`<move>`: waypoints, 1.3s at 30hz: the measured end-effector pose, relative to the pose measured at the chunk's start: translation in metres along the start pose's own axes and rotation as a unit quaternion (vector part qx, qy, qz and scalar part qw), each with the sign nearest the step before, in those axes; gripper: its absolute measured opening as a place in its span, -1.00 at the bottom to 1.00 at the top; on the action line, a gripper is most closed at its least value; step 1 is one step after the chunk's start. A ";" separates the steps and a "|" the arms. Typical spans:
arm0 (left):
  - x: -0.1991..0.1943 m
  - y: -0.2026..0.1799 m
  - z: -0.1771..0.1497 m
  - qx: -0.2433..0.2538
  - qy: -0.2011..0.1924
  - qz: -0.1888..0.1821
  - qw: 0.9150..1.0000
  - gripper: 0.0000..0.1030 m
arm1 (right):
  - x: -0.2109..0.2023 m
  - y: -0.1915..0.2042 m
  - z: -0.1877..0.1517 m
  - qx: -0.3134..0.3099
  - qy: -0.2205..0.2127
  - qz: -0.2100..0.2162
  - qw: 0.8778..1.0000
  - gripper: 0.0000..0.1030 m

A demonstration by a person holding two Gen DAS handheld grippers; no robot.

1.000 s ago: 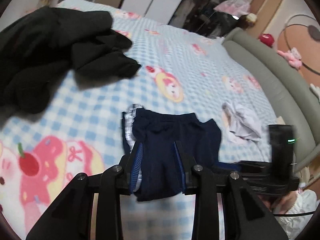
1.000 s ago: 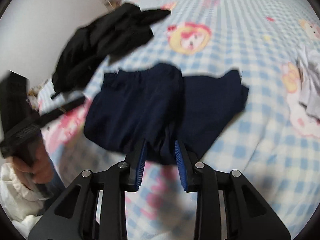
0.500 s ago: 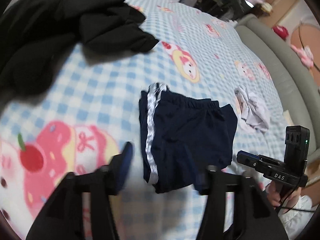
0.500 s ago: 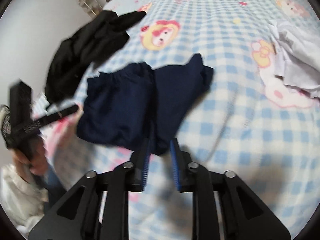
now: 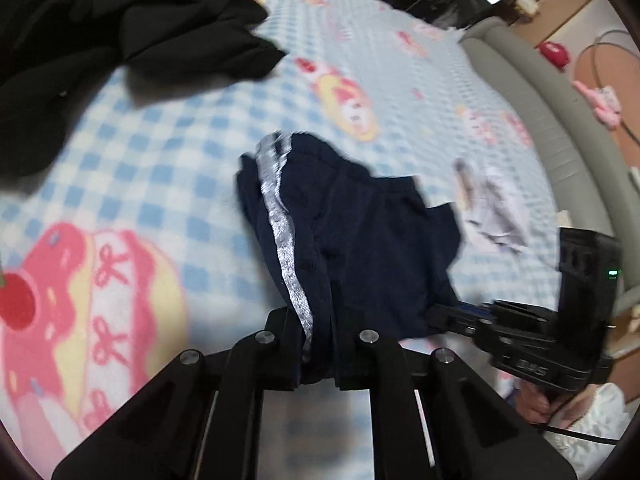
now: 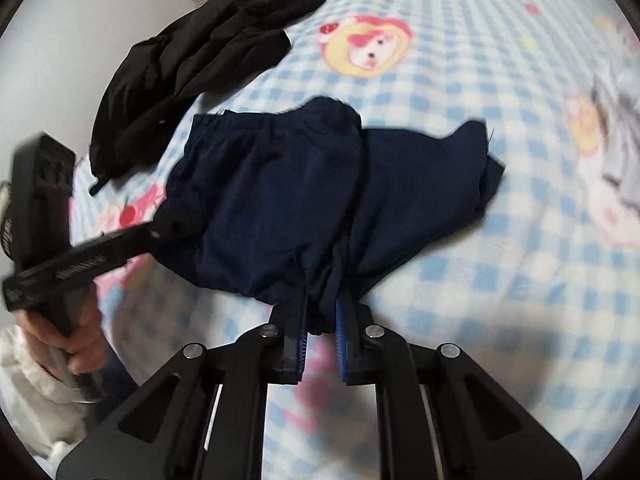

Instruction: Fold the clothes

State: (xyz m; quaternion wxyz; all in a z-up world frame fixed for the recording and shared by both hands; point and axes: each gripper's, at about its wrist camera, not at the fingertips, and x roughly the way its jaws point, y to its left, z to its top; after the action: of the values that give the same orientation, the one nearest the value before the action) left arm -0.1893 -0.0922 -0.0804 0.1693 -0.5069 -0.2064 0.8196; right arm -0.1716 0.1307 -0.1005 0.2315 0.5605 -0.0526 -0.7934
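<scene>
Your left gripper (image 5: 316, 344) is clenched on the near hem of the navy shorts (image 5: 352, 236), its jaws pinching the edge where the silver side stripe (image 5: 280, 232) runs down into them. Your right gripper (image 6: 322, 332) grasps the same shorts (image 6: 304, 200) at another point of the hem, bunched navy cloth caught between its blue pads (image 6: 343, 330). The shorts spread away from both grips over the bed (image 5: 168, 168), waistband at the far side, and the sheet is a blue-and-white check printed with pink and yellow cartoon figures. In the right wrist view your left hand (image 6: 76, 336) holds its black gripper handle at the left edge, its tip touching the shorts' left corner; in the left wrist view the right gripper's body (image 5: 560, 320) sits at the right edge with a green light lit. Beyond the shorts, a heap of black clothes (image 5: 112, 40) lies well apart at the far left of the bed. A crumpled pale grey garment (image 5: 492, 216) lies near the shorts on the right. A grey padded bed rail (image 5: 560, 120) curves along the far right.
</scene>
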 end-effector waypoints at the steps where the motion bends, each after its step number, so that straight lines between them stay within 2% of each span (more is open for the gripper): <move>1: -0.005 -0.004 -0.003 0.001 0.000 -0.006 1.000 -0.79 | -0.007 0.000 -0.003 0.007 -0.005 0.000 1.000 -0.80; 4: -0.019 -0.012 -0.015 0.004 0.006 -0.027 1.000 -0.79 | -0.029 -0.003 -0.023 0.016 -0.012 0.002 1.000 -0.80; 6: -0.018 -0.015 -0.031 0.010 0.026 -0.038 0.999 -0.78 | -0.040 -0.007 -0.041 0.027 -0.011 0.008 1.000 -0.80; 11: 0.009 -0.010 -0.069 -0.007 0.078 -0.014 0.997 -0.79 | -0.027 -0.013 -0.081 0.043 0.036 -0.007 0.998 -0.78; 13: 0.002 -0.010 -0.072 -0.014 0.068 -0.024 0.997 -0.77 | -0.033 -0.017 -0.082 0.055 0.029 0.001 0.998 -0.75; 17: -0.002 -0.008 -0.064 -0.013 0.058 -0.026 0.998 -0.63 | -0.046 -0.016 -0.082 0.049 0.019 -0.010 0.999 -0.69; 19: -0.002 -0.006 -0.060 -0.012 0.054 -0.025 0.998 -0.23 | -0.044 -0.016 -0.088 0.048 0.024 -0.013 0.998 -0.60; 21: -0.002 -0.004 -0.055 -0.011 0.050 -0.024 0.998 -0.07 | -0.048 -0.020 -0.091 0.049 0.027 -0.016 0.998 -0.49; 23: -0.003 -0.003 -0.050 -0.010 0.047 -0.023 0.999 -0.01 | -0.057 -0.025 -0.091 0.050 0.016 -0.021 0.998 -0.45; 24: -0.003 -0.002 -0.048 -0.010 0.045 -0.023 0.999 0.04 | -0.057 -0.029 -0.089 0.057 0.009 -0.023 0.998 -0.36; 28: 0.023 0.000 -0.042 -0.007 0.078 -0.011 0.997 0.06 | -0.045 -0.031 -0.071 0.089 -0.003 0.003 0.996 -0.20; 31: 0.030 -0.003 -0.040 0.006 0.085 0.021 0.996 0.00 | -0.029 -0.028 -0.061 0.086 0.018 -0.017 0.996 -0.20; 34: 0.023 -0.004 -0.040 0.011 0.079 0.026 0.997 0.01 | -0.031 -0.031 -0.064 0.087 0.025 -0.032 0.995 -0.17; 37: 0.014 0.002 -0.042 -0.006 0.068 -0.013 0.998 0.01 | -0.040 -0.035 -0.067 0.094 0.019 -0.037 0.995 -0.12; 39: 0.008 0.007 -0.044 -0.018 0.060 -0.045 0.997 0.06 | -0.057 -0.026 -0.068 0.068 -0.016 -0.019 0.997 -0.10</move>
State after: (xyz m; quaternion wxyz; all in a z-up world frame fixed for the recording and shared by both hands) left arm -0.1538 -0.0866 -0.1074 0.2086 -0.5481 -0.2334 0.7756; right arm -0.1025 0.1904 -0.0850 0.1773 0.5632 -0.0996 -0.8009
